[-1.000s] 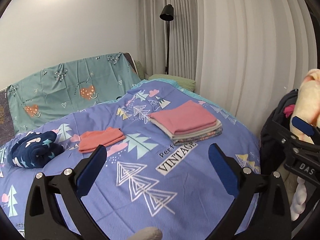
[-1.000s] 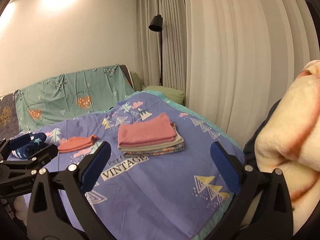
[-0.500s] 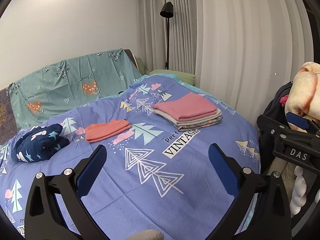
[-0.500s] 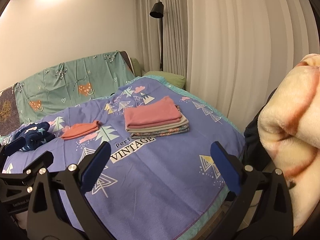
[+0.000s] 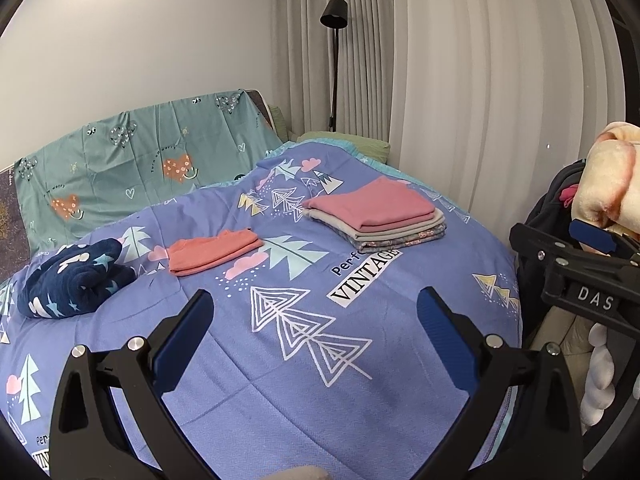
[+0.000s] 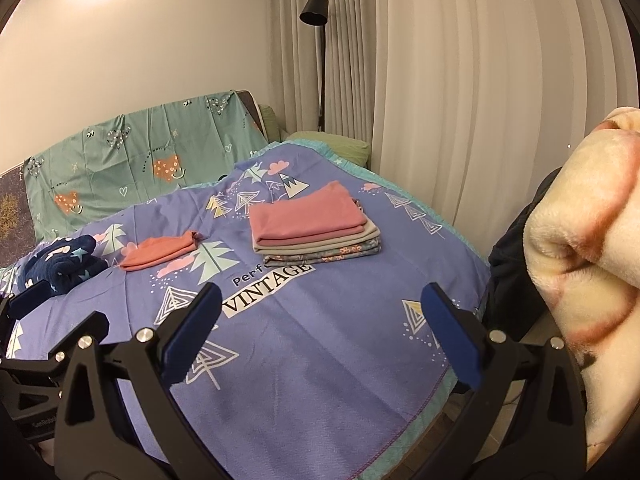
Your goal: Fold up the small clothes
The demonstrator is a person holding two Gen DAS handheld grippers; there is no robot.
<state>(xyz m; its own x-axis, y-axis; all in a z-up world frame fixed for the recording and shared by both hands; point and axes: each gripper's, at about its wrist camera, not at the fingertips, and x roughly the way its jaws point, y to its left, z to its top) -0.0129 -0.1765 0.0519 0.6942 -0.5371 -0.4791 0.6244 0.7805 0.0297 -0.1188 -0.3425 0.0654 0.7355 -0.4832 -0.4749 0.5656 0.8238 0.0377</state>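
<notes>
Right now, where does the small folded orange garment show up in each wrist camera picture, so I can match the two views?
Left wrist view: the folded orange garment lies left of centre on the purple bedspread, between the navy bundle and the folded stack.
Right wrist view: the same garment sits further left, again between bundle and stack.
Shared landmark: the VINTAGE print, just in front of the stack.

Matt woven bedspread [image 5: 280,380], smooth folded cloth stack [image 5: 376,216], plush fleece blanket [image 6: 592,240], matt black plastic left tool [image 5: 312,316].
</notes>
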